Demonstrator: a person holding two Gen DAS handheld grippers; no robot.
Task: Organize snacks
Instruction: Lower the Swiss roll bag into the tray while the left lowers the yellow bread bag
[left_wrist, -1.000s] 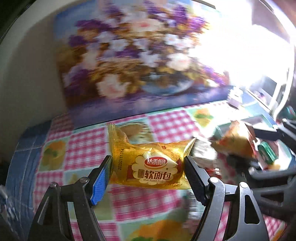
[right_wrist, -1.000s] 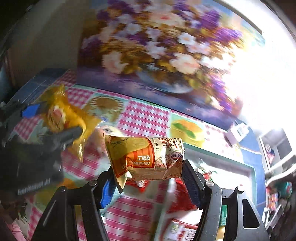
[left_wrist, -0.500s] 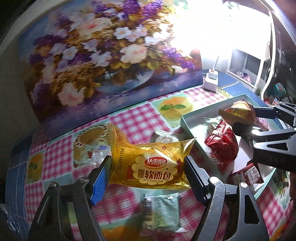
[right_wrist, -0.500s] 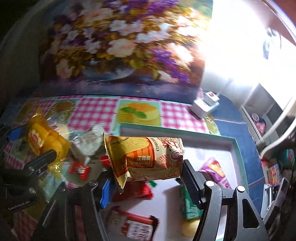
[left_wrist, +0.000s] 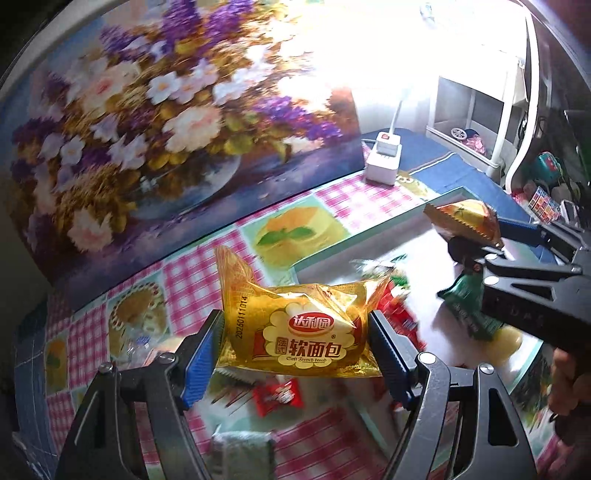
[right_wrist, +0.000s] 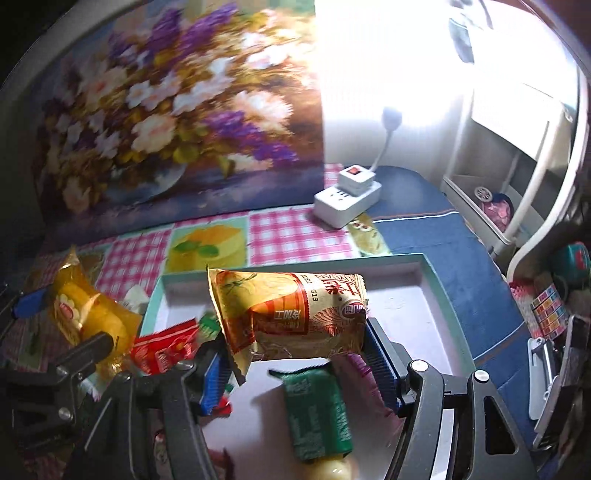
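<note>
My left gripper (left_wrist: 295, 343) is shut on a yellow soft-bread packet (left_wrist: 299, 328), held in the air over the checked tablecloth beside the tray's left edge. My right gripper (right_wrist: 291, 350) is shut on an orange-and-cream snack packet (right_wrist: 291, 314), held above the teal-rimmed tray (right_wrist: 432, 273). In the tray lie a green packet (right_wrist: 317, 417), a red packet (right_wrist: 162, 347) and a pale round sweet (right_wrist: 332, 469). From the left wrist view the right gripper (left_wrist: 476, 236) and its orange packet (left_wrist: 465, 221) hang over the tray (left_wrist: 369, 236). The right wrist view shows the left gripper (right_wrist: 62, 321) with the yellow packet (right_wrist: 88, 317) at the left.
A small red sweet (left_wrist: 279, 395) and a greenish packet (left_wrist: 243, 454) lie on the tablecloth below my left gripper. A white power strip (right_wrist: 347, 195) stands behind the tray. A flower painting (left_wrist: 147, 122) leans against the wall. A white shelf (left_wrist: 476, 125) is at the right.
Both grippers have carried their packets to the right, from the open tablecloth to the tray. The right one now hangs over the tray's inside, the left one beside its edge.
</note>
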